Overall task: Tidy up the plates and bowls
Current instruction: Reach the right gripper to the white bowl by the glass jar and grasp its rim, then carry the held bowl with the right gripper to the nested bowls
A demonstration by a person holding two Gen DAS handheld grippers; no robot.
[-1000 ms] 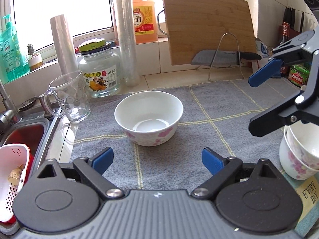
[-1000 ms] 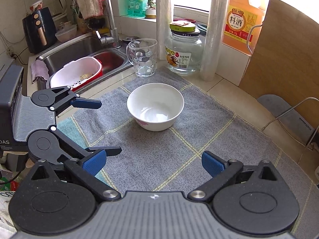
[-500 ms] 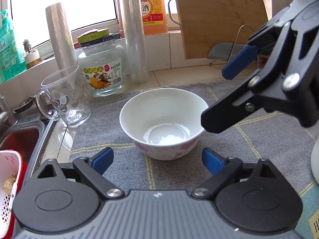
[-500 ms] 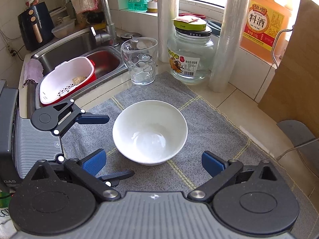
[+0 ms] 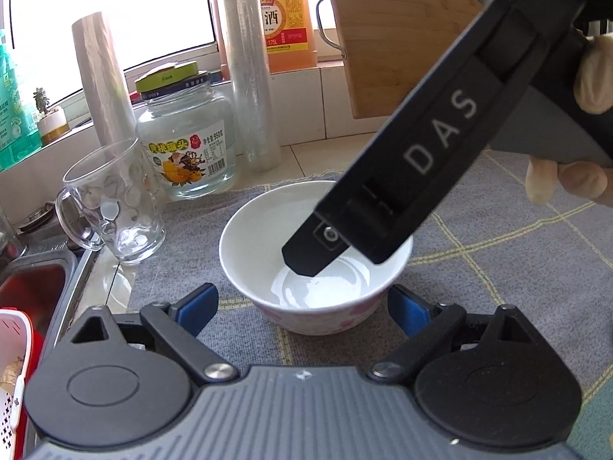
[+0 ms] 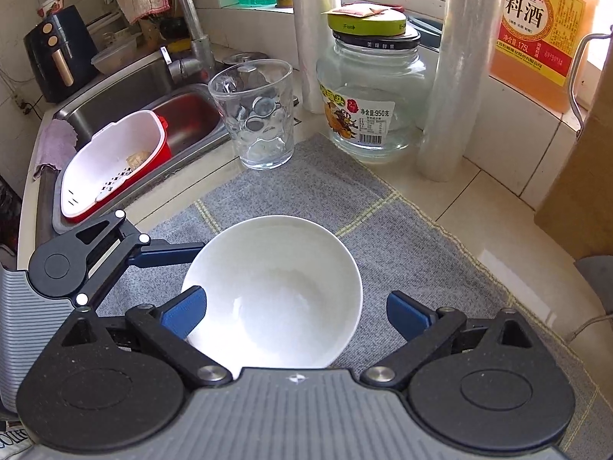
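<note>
1 bowl [image 6: 274,291], pink pattern only in left view, sink [image 6: 126,115] only in right

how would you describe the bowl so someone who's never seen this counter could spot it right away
Find the grey checked mat on the counter right of the sink. The white bowl sits on it, nearer than the glass mug and jar; it alone is opaque, with pink flowers outside.
</note>
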